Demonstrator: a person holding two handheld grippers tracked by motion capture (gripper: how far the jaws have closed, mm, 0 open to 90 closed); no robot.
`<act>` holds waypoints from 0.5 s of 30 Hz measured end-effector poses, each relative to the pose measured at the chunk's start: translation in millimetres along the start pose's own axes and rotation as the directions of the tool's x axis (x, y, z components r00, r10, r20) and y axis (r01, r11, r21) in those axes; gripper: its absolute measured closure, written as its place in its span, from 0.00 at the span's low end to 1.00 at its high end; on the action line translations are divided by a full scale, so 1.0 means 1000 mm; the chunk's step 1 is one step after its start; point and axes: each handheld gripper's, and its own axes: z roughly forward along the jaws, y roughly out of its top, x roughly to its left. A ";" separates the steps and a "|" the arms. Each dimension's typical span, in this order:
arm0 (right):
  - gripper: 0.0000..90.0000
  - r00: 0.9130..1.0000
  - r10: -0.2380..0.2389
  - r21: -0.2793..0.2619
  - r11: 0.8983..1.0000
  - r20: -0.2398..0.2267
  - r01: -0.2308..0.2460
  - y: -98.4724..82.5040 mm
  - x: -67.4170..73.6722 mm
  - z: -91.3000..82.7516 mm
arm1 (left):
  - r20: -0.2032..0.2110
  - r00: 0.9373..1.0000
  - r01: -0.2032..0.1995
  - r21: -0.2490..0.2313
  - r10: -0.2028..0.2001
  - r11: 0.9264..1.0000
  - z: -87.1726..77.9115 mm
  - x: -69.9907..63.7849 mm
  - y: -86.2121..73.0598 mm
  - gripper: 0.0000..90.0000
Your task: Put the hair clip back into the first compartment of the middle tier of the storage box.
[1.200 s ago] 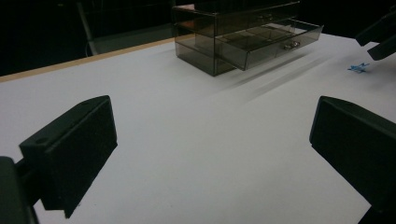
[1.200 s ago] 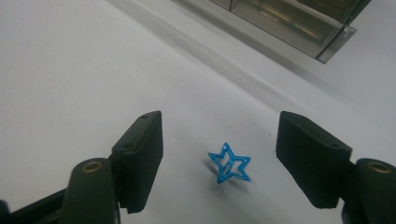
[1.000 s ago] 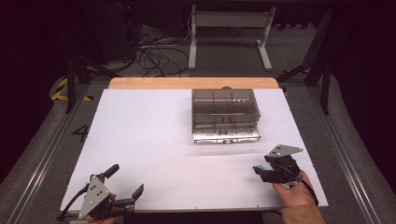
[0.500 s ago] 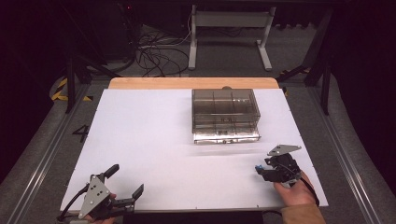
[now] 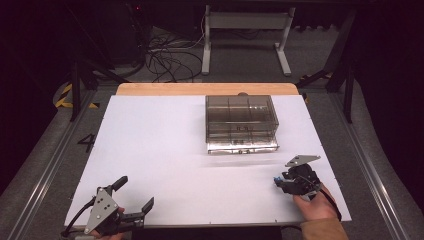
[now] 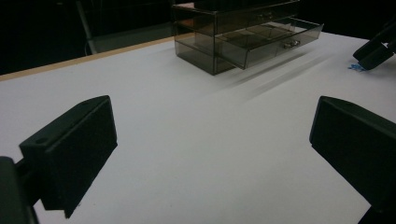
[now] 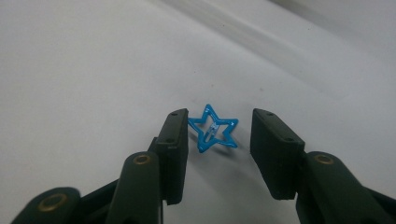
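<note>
A small blue star-shaped clip [image 7: 214, 133] lies flat on the white table [image 5: 165, 150] near its right front. My right gripper [image 7: 219, 122] points down at it, and its jaws have just been closing with the star between them. The left pad [image 7: 175, 140] is at the star's tip, while the right pad [image 7: 273, 149] stands apart from it. In the high view a hand holds the right gripper [image 5: 280, 182] there. My left gripper [image 5: 135, 193] rests wide open at the left front corner with nothing between its jaws.
A smoky transparent drawer box [image 5: 241, 120] stands at the back centre-right, its bottom drawer [image 5: 242, 146] pulled out a little toward me. The left gripper view shows the box [image 6: 233, 32] and, far right, the right gripper [image 6: 373, 53] over the star [image 6: 355, 67].
The right gripper has shifted only slightly over the star. The left gripper and the drawer box have not moved.
</note>
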 end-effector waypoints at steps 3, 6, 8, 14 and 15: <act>0.66 1.000 0.005 0.006 1.000 -0.002 -0.005 0.000 0.000 0.002 | -0.001 1.000 0.000 0.000 0.000 1.000 0.000 0.000 0.000 0.02; 0.69 1.000 0.002 0.014 1.000 -0.010 -0.002 0.000 0.000 0.003 | -0.001 1.000 -0.001 -0.001 0.001 1.000 0.000 0.000 0.000 0.02; 0.72 1.000 0.004 0.016 1.000 -0.007 -0.004 0.000 0.000 0.003 | -0.001 1.000 -0.002 0.000 0.002 1.000 0.000 0.000 0.000 0.02; 0.78 1.000 0.018 0.018 1.000 -0.006 -0.018 0.001 0.000 0.003 | -0.001 1.000 -0.001 -0.001 0.001 1.000 0.000 0.000 0.000 0.02; 0.78 1.000 0.018 0.018 1.000 -0.006 -0.018 0.001 0.000 0.003 | -0.001 1.000 -0.001 -0.001 0.001 1.000 0.000 0.000 0.000 0.02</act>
